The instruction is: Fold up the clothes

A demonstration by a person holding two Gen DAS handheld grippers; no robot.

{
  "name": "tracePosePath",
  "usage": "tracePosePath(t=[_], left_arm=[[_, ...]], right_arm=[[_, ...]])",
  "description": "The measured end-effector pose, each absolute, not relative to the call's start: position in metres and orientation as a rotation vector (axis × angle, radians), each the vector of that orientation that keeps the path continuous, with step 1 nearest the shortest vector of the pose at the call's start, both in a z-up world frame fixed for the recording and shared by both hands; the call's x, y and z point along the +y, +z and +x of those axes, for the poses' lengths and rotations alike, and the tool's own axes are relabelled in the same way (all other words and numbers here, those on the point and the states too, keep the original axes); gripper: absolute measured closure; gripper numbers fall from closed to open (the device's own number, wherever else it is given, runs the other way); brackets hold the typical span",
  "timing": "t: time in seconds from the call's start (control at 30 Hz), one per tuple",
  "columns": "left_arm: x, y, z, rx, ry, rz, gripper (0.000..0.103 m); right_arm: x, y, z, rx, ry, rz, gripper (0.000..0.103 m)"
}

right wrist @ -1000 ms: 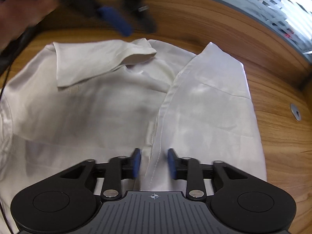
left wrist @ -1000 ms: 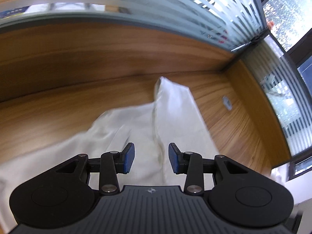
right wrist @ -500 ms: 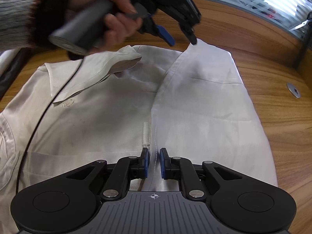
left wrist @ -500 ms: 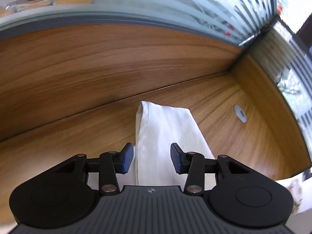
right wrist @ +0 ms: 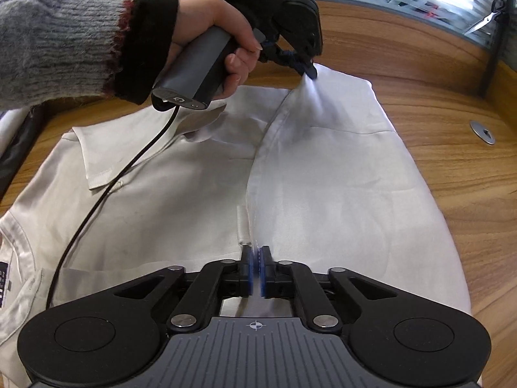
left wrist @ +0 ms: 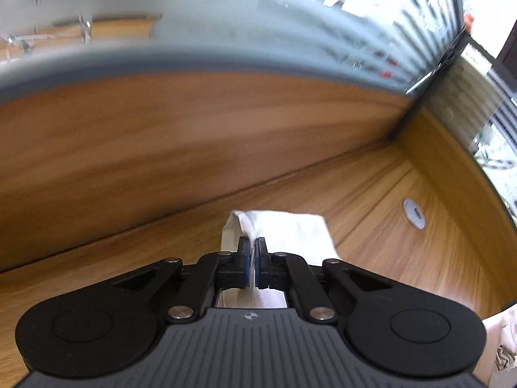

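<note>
A white shirt (right wrist: 339, 194) lies spread on the wooden table, its right front panel folded over along the placket. My left gripper (left wrist: 252, 258) is shut on the far corner of that panel (left wrist: 290, 229); in the right wrist view the same left gripper (right wrist: 308, 71) pinches the cloth into a raised peak. A hand in a grey sleeve (right wrist: 55, 45) holds it. Near me, my right gripper (right wrist: 255, 265) is shut on the placket edge of the shirt. The collar (right wrist: 106, 148) lies flat at the left.
A round metal grommet (right wrist: 482, 132) sits in the table (right wrist: 452, 148) to the right of the shirt. A wooden wall panel (left wrist: 194, 142) and a frosted striped glass partition close the far side. Scissors (right wrist: 484, 21) hang at the back right. A black cable (right wrist: 106, 190) trails across the shirt.
Both grippers have closed on the shirt. The left one dropped onto the far corner of the folded panel and pinched it; the right one shut on the placket edge.
</note>
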State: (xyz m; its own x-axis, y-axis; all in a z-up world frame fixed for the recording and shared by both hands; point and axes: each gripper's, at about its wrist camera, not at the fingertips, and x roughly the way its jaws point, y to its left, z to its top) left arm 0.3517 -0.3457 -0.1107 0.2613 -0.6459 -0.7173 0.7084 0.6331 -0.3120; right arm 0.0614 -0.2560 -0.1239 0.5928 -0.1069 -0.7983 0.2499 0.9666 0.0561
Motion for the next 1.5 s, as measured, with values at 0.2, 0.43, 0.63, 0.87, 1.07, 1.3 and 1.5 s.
tracePosePath(t=[0.2,0.43,0.63,0.87,1.07,1.3,1.5], left_arm=[[-0.321,-0.079,0.348,0.912,-0.904,0.096,0.101],[-0.281,-0.046,0.337,0.912,-0.872,0.150,0.100],[-0.250,-0.052,0.333,0.940,-0.804,0.185,0.100],[-0.234,-0.090,0.340,0.999,-0.737,0.207,0.099],[-0.222,-0.104,0.341,0.999,-0.669,0.198,0.068],[-0.189,-0.073,0.329,0.959,-0.683,0.188,0.061],[-0.153,-0.051,0.307,0.975,-0.700,0.176,0.055]], right_arm=[[-0.251,-0.113,0.052,0.892,-0.205,0.155,0.098],[-0.241,-0.091,0.035,0.873,-0.176,0.134,0.098],[-0.227,-0.081,0.029,0.888,-0.129,0.106,0.098],[-0.218,-0.073,0.021,0.903,-0.087,0.101,0.097],[-0.214,-0.066,0.012,0.911,-0.060,0.118,0.078],[-0.213,-0.054,-0.026,0.945,-0.066,0.174,0.072],[-0.209,-0.060,-0.078,1.037,-0.144,0.162,0.072]])
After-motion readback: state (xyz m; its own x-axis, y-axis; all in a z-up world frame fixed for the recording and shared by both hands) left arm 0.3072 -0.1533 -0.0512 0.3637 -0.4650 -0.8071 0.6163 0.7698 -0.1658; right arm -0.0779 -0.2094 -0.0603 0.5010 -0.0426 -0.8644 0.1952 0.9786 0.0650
